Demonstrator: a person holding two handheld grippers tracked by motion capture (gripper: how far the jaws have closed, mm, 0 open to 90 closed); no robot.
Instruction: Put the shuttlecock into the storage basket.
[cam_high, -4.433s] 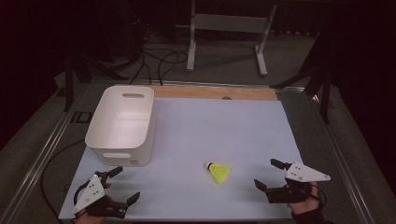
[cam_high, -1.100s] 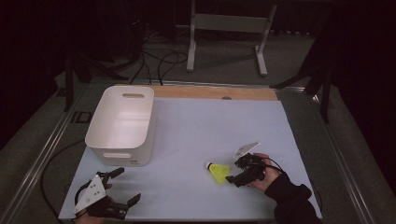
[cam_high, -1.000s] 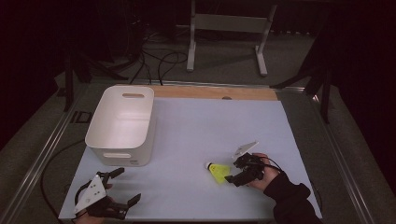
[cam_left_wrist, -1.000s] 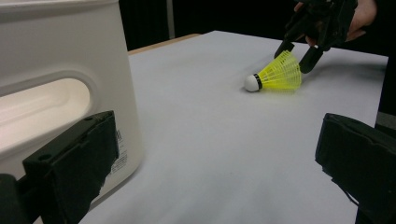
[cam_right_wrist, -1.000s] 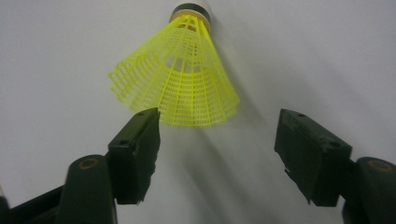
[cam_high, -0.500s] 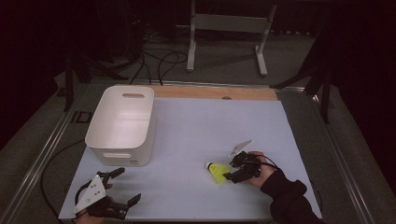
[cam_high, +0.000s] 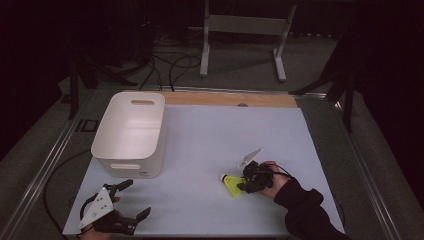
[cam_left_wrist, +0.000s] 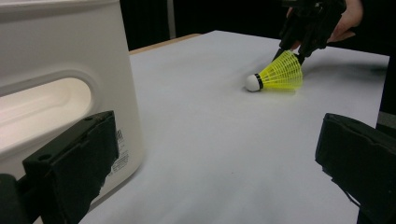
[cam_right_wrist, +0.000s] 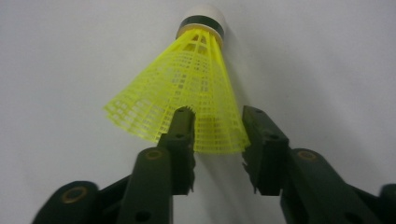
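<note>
A yellow shuttlecock (cam_high: 231, 184) with a white cork lies on its side on the pale mat, right of centre near the front. My right gripper (cam_high: 242, 184) is down at its skirt. In the right gripper view the jaws straddle the right part of the skirt's rim (cam_right_wrist: 187, 93); they have just been closing, with a small gap still showing and the skirt undeformed. My left gripper (cam_high: 136, 198) rests open at the front left, nothing between its jaws. From the left gripper view the shuttlecock (cam_left_wrist: 280, 74) lies beyond, with the right gripper (cam_left_wrist: 292, 55) at its wide end.
A white plastic bin (cam_high: 127, 167) with handle slots stands at the left of the mat, just beyond my left gripper; its wall (cam_left_wrist: 60, 56) is close on the left. A wooden strip (cam_high: 225, 99) runs along the mat's far edge. A metal stand (cam_high: 205, 45) is behind the table.
The right hand came from the front right corner to the shuttlecock, and its jaws have narrowed around the skirt. The left gripper and the bin have stayed put.
</note>
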